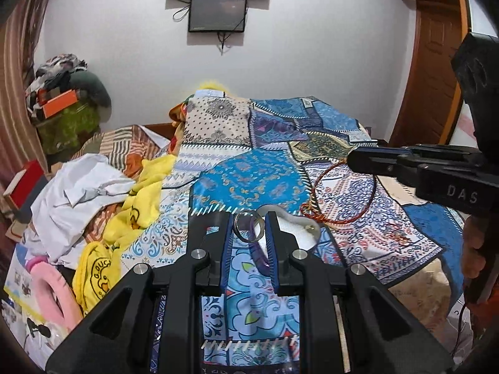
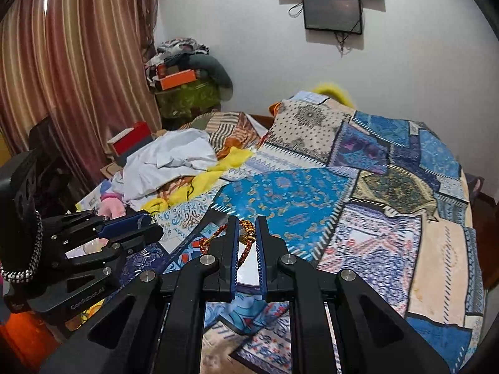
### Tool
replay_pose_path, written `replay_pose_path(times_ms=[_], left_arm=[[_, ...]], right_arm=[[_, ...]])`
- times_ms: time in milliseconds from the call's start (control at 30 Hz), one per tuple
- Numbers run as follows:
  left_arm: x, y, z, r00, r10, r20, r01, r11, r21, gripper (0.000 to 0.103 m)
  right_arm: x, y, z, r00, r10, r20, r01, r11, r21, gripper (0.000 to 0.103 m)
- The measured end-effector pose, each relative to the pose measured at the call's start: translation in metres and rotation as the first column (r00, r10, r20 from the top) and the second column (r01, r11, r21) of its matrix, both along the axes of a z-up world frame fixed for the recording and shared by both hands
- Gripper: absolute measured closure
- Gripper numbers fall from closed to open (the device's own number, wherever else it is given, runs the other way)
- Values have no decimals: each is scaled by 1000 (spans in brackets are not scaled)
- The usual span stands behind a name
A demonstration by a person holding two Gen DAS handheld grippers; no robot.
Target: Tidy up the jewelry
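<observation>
1. Over the bed spread with a blue patchwork-print quilt (image 1: 249, 180), the left claw (image 1: 249, 230) pinches a silver metal ring (image 1: 249, 227) between its blue pads, with a purple band (image 1: 260, 254) lying between the fingers just behind it.
2. Just beyond that claw's right finger lies a white heart-shaped dish (image 1: 299, 229), resting on the quilt.
3. To the right, the right claw (image 1: 351, 160) is pressed onto a red-and-gold braided cord bracelet (image 1: 343, 193), whose loop hangs down toward the quilt.
4. From the right wrist view, the same claw (image 2: 246, 233) grips the bracelet (image 2: 241, 251) at its gold beads, the cord trailing left.
5. A pile of white and yellow clothes (image 1: 103, 196) sits at the bed's left edge.
</observation>
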State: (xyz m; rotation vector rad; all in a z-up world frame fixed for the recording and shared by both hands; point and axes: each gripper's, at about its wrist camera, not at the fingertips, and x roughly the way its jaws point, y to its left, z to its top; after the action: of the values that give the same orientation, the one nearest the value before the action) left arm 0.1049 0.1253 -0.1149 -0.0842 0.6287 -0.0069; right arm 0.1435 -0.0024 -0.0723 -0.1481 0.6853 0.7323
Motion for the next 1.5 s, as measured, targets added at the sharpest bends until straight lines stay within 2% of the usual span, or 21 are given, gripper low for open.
replay_pose_path(times_ms=[267, 667, 967, 1067, 1300, 1500], left_arm=[[16, 7, -20, 999, -16, -35, 15, 999, -32, 84], [55, 3, -49, 991, -85, -103, 75, 993, -92, 84], [66, -10, -62, 983, -117, -141, 104, 990, -99, 84], [66, -16, -61, 981, -131, -145, 118, 989, -94, 84], [71, -32, -62, 974, -160, -163, 149, 986, -78, 84], [75, -44, -63, 967, -173, -185, 164, 985, -60, 84]], right_arm=[[19, 24, -29, 998, 0, -61, -3, 998, -55, 94], [48, 34, -70, 982, -36, -185, 14, 993, -120, 94], [58, 29, -81, 957, -50, -284, 16, 992, -122, 93], [57, 24, -79, 950, -42, -309, 7, 994, -113, 86], [48, 3, -61, 968, -60, -245, 34, 993, -110, 85], [40, -22, -48, 983, -104, -154, 80, 984, -157, 85]])
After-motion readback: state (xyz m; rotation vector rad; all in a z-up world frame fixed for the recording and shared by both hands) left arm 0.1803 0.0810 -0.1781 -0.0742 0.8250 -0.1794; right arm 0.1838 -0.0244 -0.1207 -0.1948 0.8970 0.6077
